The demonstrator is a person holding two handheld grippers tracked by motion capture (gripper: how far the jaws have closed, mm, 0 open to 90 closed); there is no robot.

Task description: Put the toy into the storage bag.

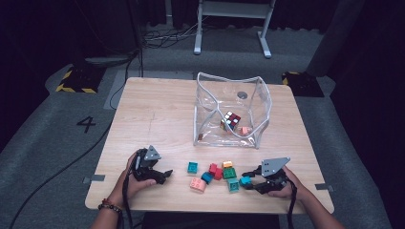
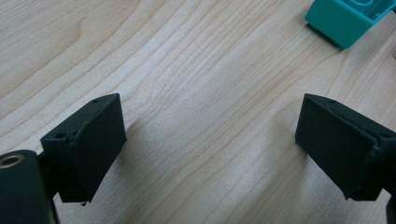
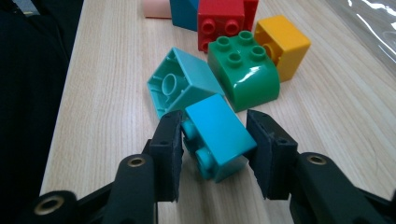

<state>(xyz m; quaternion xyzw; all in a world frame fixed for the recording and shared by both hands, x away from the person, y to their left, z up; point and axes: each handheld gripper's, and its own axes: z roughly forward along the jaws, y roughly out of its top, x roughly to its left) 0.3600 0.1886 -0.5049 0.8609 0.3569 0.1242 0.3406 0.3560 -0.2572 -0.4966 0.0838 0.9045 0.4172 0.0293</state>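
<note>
High view: the right hand-held gripper [image 1: 249,181] clamps a cyan brick [image 1: 245,181] at the near right of the surface [image 1: 157,114], beside loose bricks; the left hand-held gripper [image 1: 163,175] rests near left. Left gripper view: jaws wide apart over bare wood, nothing between them. Right gripper view: pads pressed on the cyan brick [image 3: 215,135], just before a teal brick [image 3: 182,84] and a green brick [image 3: 243,72].

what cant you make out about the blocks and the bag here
- Cyan block, right claw view: the faces under the pads are hidden.
- Teal block, left claw view: cut off by the top edge.
- Pink piece in the clear bag, high view: too small to identify.
</note>
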